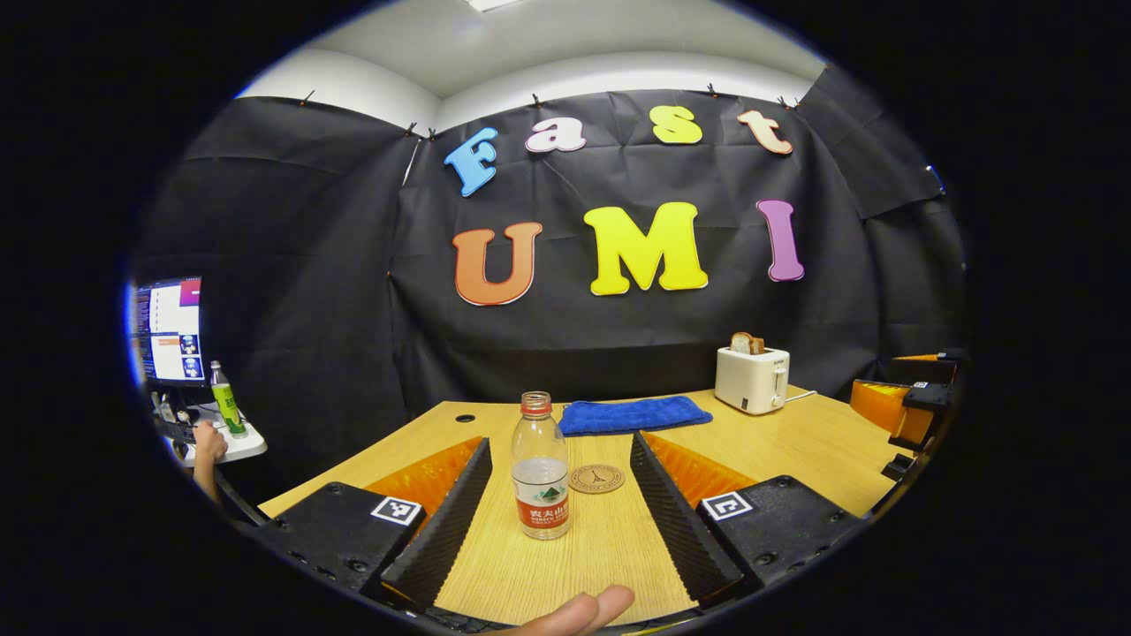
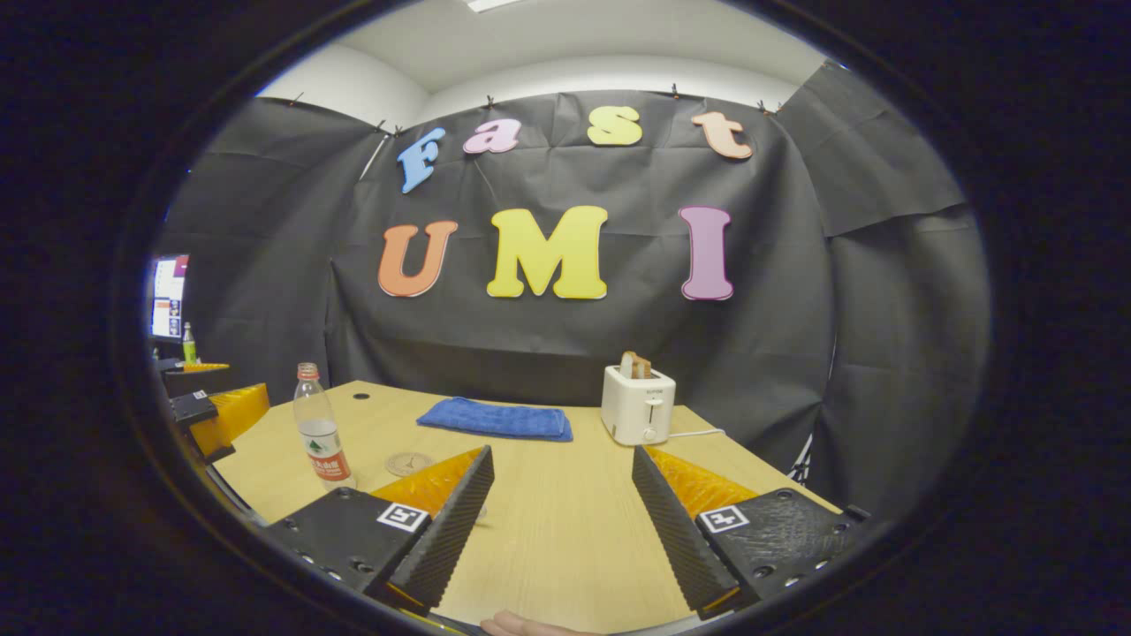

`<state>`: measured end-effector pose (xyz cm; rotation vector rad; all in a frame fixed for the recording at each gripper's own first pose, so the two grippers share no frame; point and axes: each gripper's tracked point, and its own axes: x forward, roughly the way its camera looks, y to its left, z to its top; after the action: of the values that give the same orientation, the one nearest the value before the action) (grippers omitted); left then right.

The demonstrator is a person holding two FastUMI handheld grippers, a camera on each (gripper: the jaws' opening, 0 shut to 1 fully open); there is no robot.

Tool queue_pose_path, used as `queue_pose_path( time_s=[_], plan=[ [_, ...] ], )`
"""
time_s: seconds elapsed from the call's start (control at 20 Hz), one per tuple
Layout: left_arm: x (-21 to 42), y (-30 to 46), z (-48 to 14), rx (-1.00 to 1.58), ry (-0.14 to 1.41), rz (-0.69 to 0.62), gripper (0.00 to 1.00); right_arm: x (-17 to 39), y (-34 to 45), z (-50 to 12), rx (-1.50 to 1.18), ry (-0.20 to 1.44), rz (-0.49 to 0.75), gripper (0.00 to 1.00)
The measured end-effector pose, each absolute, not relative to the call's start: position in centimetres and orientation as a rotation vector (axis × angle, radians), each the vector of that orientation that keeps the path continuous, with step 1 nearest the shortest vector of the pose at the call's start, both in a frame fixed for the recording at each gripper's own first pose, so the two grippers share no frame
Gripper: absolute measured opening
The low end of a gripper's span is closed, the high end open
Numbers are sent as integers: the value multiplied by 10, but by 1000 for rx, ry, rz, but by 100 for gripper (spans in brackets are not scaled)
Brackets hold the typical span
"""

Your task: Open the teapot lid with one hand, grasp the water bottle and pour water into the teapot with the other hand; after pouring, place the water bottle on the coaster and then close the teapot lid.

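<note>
On the wooden table (image 1: 822,442), the water bottle (image 1: 540,477) stands between the wide-open, empty left gripper (image 1: 560,539).

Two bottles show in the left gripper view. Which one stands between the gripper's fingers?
The clear plastic water bottle with the red cap, upright on the wooden table; the green bottle stands far left by the monitor.

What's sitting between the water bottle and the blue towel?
The coaster, just right of the water bottle, with bare table before the blue towel, in the left gripper view.
</note>
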<state>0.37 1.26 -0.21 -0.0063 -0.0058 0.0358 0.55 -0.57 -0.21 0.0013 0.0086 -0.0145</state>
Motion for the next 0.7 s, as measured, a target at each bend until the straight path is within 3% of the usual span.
queue_pose_path(
  time_s=[0.5, 0.55, 0.7],
  plan=[
    [13, 16, -7, -12, 13, 38, 99, 24, 3, -19, 13, 33, -4, 95],
    [15, 20, -8, -12, 13, 42, 95, 28, 5, -23, 6, 36, -8, 97],
    [20, 32, -16, -23, 34, 63, 99, 43, 22, -37, 12, 51, 19, 95]
  ],
)
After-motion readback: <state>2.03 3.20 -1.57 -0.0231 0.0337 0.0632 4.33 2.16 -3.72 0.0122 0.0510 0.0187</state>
